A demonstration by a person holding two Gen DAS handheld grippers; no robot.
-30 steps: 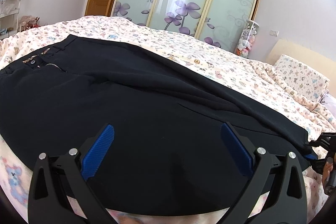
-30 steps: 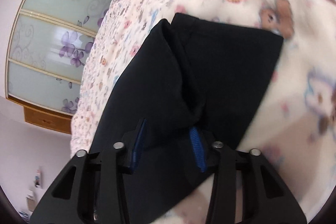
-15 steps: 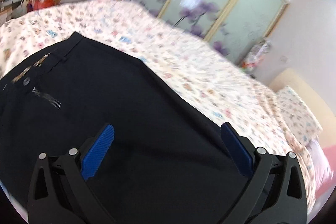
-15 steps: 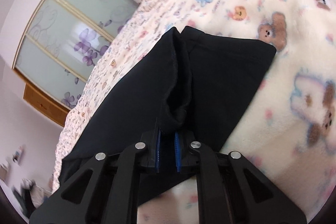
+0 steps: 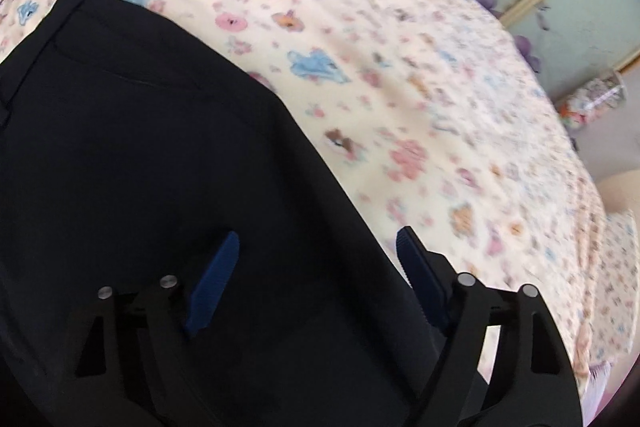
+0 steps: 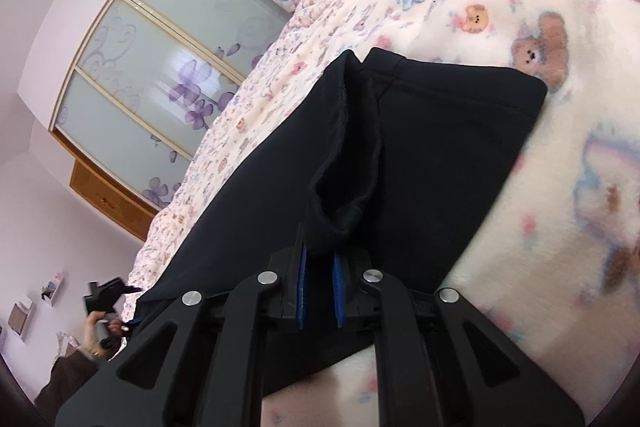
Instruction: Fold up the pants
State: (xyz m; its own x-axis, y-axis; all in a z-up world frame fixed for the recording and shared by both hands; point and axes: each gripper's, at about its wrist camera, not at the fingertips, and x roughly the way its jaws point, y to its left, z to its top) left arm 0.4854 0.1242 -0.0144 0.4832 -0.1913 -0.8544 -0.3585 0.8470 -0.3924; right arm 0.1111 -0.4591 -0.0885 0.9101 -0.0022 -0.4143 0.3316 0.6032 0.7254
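Your right gripper [image 6: 319,285] is clenched on a bunched fold of the black pants [image 6: 420,155] near the leg hems, the cloth pinched between its blue pads [image 6: 301,287]. Your left gripper [image 5: 316,275] stands released but its jaws have just been narrowing; the far side edge of the pants near the waistband [image 5: 44,39] lies between the pads, not yet pressed as far as the blurred view shows.

The pants lie flat along the near part of the bed, on the teddy-print blanket [image 5: 420,75]. From the right wrist view the hem end [image 6: 516,99] sits squared on the fleece, with the top leg's hem lifted into the pinch. That hold looks chosen to carry the leg end over toward the waist, while the left hand takes the waist end to steady it or lift in step.

Mind the edges: the pants' side edge runs diagonally through the left gripper's gap, so close on cloth, not blanket. Far of the pants the blanket is open and bare, giving plenty of room to swing the fold. The near bed edge is close under both grippers.
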